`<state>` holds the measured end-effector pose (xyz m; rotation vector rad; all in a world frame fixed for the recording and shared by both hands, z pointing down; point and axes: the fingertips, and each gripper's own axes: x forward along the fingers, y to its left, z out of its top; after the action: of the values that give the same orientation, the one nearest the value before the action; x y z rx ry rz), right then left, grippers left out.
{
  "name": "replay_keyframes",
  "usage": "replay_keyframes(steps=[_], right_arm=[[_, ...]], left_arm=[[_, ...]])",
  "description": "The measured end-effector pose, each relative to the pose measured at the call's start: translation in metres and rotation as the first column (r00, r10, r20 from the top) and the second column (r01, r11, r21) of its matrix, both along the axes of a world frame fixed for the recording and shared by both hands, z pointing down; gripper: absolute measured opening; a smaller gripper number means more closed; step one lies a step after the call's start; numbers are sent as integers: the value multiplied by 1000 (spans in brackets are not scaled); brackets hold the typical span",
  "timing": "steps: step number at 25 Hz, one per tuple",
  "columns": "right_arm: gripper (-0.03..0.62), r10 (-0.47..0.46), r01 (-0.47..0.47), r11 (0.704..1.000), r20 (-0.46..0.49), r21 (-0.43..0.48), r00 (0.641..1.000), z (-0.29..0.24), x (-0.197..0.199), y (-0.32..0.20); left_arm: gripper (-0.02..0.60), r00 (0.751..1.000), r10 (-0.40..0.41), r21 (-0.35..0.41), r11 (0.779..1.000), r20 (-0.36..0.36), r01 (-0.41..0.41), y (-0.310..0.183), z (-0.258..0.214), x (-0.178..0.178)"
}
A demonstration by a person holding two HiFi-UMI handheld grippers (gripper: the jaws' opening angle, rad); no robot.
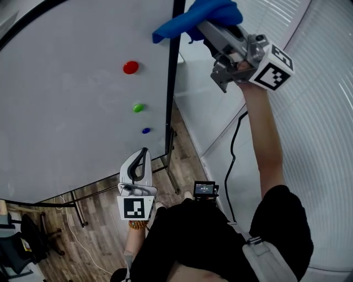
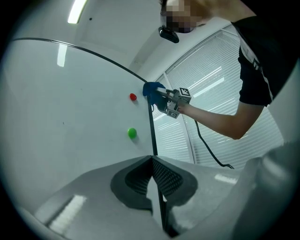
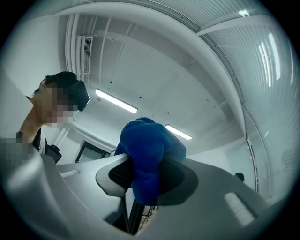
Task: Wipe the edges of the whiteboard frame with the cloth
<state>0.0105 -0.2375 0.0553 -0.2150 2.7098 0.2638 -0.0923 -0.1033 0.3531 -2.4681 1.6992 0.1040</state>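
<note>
Right tool (image 1: 205, 23): clenched on blue cloth (image 1: 190, 19) at whiteboard frame (image 1: 171, 82), upper right edge; remainder probably unwiped. Left tool (image 1: 142, 161): closed, empty.

Wood floor (image 1: 186, 158) is lying well below the right claw (image 1: 201, 25); white blinds (image 1: 325, 99) are running beside it, strip lights (image 3: 116, 101) glowing beyond.

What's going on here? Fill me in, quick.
A person holds tongs in each hand. The right tongs are shut on a blue cloth, held high with the cloth at the black frame along the right side of the whiteboard. The left tongs are shut and empty, held low near the board's bottom corner.
</note>
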Motion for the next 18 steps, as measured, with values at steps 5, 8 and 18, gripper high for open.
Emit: replay_keyframes(steps=[5, 8, 18], right_arm=[[153, -54, 53, 998, -12, -13, 998, -5, -14, -5], [153, -81, 81, 996, -6, -24, 997, -6, -19, -10], [153, -171, 175, 982, 60, -68, 984, -17, -17, -18]], left_arm=[[0, 1000, -5, -7, 1000, 0, 5, 0, 9, 5], [0, 1000, -10, -9, 1000, 1, 10, -2, 15, 8], [0, 999, -38, -28, 999, 18, 38, -8, 31, 5]])
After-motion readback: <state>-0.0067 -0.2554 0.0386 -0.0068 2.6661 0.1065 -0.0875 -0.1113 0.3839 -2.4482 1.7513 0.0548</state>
